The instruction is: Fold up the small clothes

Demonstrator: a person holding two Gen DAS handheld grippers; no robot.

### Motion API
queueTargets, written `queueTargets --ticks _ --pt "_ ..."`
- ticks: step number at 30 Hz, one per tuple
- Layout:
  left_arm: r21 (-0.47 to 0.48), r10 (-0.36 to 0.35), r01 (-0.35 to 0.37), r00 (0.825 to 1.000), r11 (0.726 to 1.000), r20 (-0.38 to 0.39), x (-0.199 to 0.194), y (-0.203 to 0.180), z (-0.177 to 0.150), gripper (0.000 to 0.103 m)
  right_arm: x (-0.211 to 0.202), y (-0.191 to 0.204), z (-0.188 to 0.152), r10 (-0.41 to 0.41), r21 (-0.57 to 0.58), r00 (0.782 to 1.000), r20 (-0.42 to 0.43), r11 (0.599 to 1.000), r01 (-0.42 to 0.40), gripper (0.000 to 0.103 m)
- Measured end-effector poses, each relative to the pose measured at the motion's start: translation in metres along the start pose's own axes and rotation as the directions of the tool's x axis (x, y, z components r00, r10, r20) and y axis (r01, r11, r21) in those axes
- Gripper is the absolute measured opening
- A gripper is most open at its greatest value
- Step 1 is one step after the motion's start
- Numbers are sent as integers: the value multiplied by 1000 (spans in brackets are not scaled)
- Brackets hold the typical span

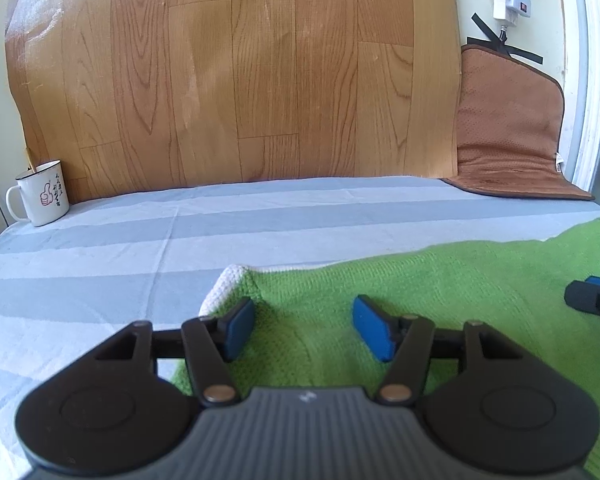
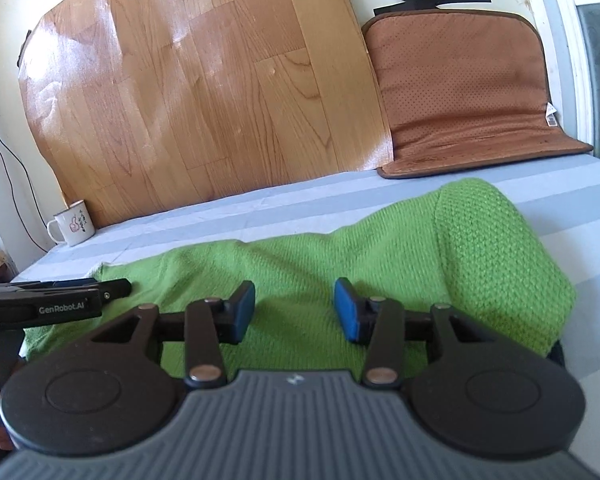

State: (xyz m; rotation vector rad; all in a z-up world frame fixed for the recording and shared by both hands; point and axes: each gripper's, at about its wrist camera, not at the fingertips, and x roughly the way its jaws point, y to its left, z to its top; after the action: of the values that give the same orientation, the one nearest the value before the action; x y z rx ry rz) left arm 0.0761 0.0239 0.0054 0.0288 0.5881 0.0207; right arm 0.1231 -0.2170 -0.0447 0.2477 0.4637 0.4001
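Green knit garment [image 1: 440, 296] lies beneath left gripper [image 1: 304, 326].

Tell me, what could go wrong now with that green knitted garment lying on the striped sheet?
Both the left gripper and right gripper stand open above the green knitted garment, gripping nothing, so a closing pinch may catch only the top layer or the blue-and-white striped sheet beneath. The raised fold on the garment's right side might flop open. The white enamel mug seems safely distant.
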Motion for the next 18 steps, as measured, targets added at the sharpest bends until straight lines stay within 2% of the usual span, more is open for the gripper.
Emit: queueTargets --ticks 18 --pt "3 20 -20 1000 1000 0 1 -2 -1 61 -5 -6 -2 59 62 998 19 996 -60 54"
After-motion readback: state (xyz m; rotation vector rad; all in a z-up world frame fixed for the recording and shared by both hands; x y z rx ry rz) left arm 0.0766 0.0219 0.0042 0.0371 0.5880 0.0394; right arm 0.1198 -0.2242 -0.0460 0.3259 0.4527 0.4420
